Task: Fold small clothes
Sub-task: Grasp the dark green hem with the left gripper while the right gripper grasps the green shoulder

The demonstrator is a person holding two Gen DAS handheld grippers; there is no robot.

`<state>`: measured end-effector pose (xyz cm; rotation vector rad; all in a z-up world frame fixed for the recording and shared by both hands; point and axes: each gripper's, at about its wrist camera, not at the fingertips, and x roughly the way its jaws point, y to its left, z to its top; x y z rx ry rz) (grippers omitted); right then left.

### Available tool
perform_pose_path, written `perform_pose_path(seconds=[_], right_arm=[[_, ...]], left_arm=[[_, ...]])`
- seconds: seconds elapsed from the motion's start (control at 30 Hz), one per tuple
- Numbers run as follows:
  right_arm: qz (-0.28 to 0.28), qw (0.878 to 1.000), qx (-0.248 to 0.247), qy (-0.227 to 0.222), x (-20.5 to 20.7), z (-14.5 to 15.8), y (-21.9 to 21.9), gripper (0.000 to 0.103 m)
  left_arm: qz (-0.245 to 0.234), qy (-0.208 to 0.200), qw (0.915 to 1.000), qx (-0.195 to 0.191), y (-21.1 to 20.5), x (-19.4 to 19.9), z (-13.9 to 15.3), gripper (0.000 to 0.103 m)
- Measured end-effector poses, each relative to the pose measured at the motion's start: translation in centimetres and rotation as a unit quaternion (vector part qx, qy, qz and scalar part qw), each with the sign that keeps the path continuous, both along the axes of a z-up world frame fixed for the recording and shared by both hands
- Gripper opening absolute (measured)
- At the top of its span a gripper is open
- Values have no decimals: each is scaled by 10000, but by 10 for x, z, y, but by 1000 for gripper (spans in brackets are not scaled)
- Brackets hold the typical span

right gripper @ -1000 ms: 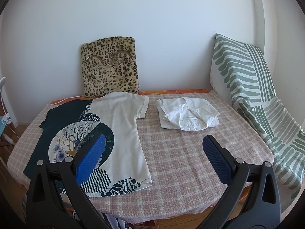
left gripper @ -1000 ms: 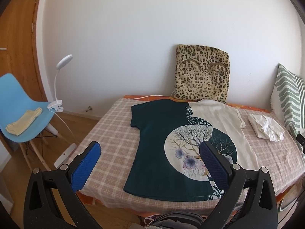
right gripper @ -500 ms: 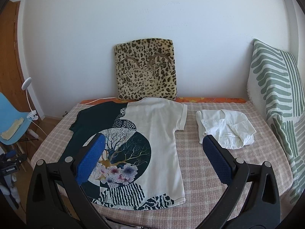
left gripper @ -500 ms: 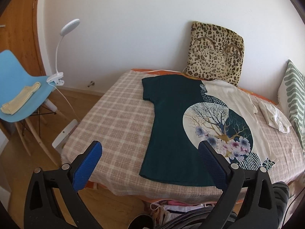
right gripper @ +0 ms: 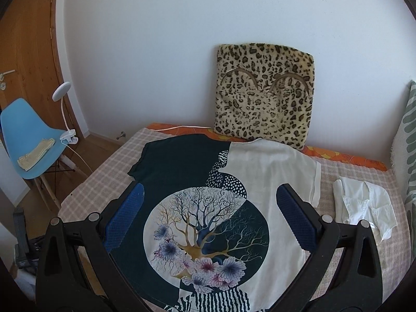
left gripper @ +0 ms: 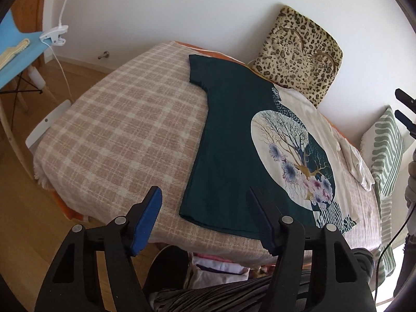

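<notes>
A dark green and cream T-shirt (left gripper: 234, 143) with a tree and flower print lies flat on the checked bed cover (left gripper: 124, 130). It also shows in the right wrist view (right gripper: 208, 208). My left gripper (left gripper: 205, 202) is open and empty above the shirt's near left hem corner. My right gripper (right gripper: 208, 208) is open and empty, hovering over the middle of the shirt. A small white garment (right gripper: 364, 210), folded, lies to the right of the shirt; it also shows in the left wrist view (left gripper: 356, 161).
A leopard-print cushion (right gripper: 265, 93) leans on the wall behind the shirt. A green striped pillow (left gripper: 384, 145) stands at the right. A blue chair (right gripper: 26, 140) with a cloth and a clip lamp (right gripper: 65, 114) stands left of the bed. A pile of clothes (left gripper: 221, 267) lies below the bed's near edge.
Both grippers moved left and closer to the bed. The left one tilted down toward the shirt's near hem; the right one now sits over the shirt's middle. Both stayed open.
</notes>
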<state>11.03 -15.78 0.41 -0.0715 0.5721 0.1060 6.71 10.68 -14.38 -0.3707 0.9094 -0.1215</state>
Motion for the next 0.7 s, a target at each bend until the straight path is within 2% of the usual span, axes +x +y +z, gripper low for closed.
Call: perform_pose_path(seconds=[0.13, 0.27, 0.53, 0.7], right_arm=[[259, 9993, 113, 252, 42, -9, 30, 103], [476, 9965, 296, 613, 89, -21, 56, 96], [756, 9888, 417, 1221, 172, -49, 121, 95], [743, 9823, 593, 1611, 229, -73, 155, 95]], left_arm=[[-150, 196, 9992, -307, 1, 9, -23, 54], [-246, 216, 9993, -201, 1, 14, -35, 52], [-392, 246, 9987, -211, 8, 24, -56, 45], [-534, 31, 9986, -63, 5, 28, -56, 41]])
